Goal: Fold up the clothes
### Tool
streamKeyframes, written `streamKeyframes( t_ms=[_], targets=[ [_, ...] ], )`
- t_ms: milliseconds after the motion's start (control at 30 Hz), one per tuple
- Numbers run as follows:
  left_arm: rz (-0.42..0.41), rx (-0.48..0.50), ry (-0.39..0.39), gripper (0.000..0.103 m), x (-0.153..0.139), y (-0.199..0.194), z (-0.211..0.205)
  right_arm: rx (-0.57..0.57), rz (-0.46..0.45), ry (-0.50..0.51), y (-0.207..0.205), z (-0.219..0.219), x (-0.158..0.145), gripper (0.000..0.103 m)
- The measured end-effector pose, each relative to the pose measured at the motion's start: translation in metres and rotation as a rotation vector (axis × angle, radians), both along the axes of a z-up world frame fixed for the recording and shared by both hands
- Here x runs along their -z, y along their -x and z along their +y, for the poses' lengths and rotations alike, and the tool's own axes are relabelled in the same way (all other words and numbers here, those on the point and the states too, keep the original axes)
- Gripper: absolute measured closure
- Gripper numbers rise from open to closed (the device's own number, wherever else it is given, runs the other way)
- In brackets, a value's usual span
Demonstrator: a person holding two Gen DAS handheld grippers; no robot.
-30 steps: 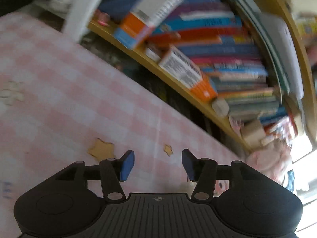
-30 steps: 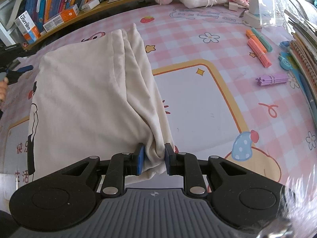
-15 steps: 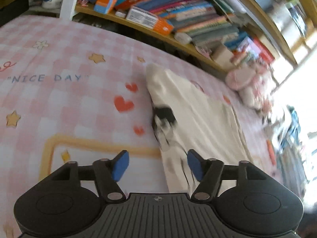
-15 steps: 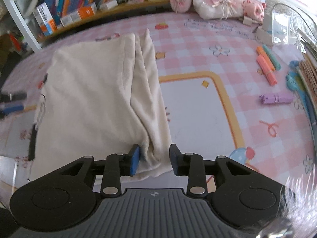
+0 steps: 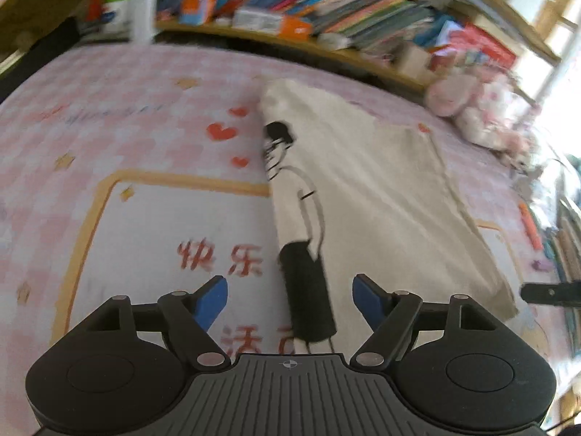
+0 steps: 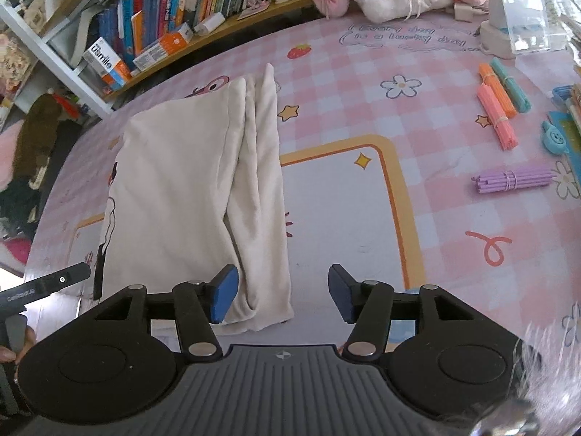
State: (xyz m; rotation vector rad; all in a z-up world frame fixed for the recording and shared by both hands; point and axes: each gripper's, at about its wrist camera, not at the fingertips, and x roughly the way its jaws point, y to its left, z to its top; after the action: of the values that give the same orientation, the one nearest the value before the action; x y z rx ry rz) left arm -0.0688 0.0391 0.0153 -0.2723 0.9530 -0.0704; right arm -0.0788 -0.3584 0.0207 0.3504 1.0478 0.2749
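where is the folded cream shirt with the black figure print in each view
Left wrist view: the folded cream cotton shirt with the black figure print runs from upper centre down to lower right, its print edge between the left gripper fingers.
Right wrist view: shirt left of centre, its near corner between the right gripper fingers.
Shared landmark: the orange-framed white panel on the pink checked mat.

From my left wrist view the books (image 5: pixel 326 11) smear into streaks, the plush toys (image 5: pixel 479 116) wash out in glare, and the garment's (image 5: pixel 363 200) near edge hides behind my gripper body.
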Motion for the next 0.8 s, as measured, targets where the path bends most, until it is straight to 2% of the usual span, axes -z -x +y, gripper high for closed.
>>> streamKeyframes(
  t_ms=[100,233,367,433,467,500,533,567,600,633,800],
  targets=[
    [0.017,-0.074,0.072,0.026,0.005,0.008,0.003,-0.031,0.001,-0.015,-0.004,-0.003,0.002,0.05],
    [0.016,-0.131,0.1,0.028,0.011,0.012,0.005,-0.059,0.017,-0.056,-0.009,-0.001,0.008,0.051],
    [0.018,-0.153,0.173,0.032,0.011,0.014,0.007,-0.072,0.038,-0.084,-0.015,0.006,0.016,0.06],
    [0.031,-0.129,0.185,0.042,0.012,0.013,0.002,-0.074,0.058,-0.101,-0.019,0.009,0.02,0.063],
    [0.046,-0.111,0.183,0.045,0.013,0.012,-0.002,-0.074,0.065,-0.109,-0.02,0.01,0.022,0.068],
    [0.054,-0.102,0.172,0.054,0.014,0.012,-0.006,-0.073,0.071,-0.116,-0.02,0.01,0.023,0.071],
    [0.054,-0.098,0.157,0.057,0.015,0.012,-0.009,-0.073,0.075,-0.118,-0.021,0.011,0.024,0.076],
    [0.056,-0.096,0.143,0.065,0.015,0.013,-0.012,-0.074,0.08,-0.119,-0.021,0.011,0.025,0.084],
    [0.059,-0.095,0.131,0.085,0.015,0.012,-0.014,-0.078,0.083,-0.126,-0.021,0.011,0.025,0.087],
    [0.054,-0.094,0.125,0.097,0.013,0.013,-0.015,-0.087,0.081,-0.131,-0.02,0.012,0.024,0.091],
    [-0.01,-0.093,0.086,0.098,-0.009,0.02,-0.008,-0.198,-0.002,-0.167,-0.006,0.018,-0.004,0.093]
  ],
)
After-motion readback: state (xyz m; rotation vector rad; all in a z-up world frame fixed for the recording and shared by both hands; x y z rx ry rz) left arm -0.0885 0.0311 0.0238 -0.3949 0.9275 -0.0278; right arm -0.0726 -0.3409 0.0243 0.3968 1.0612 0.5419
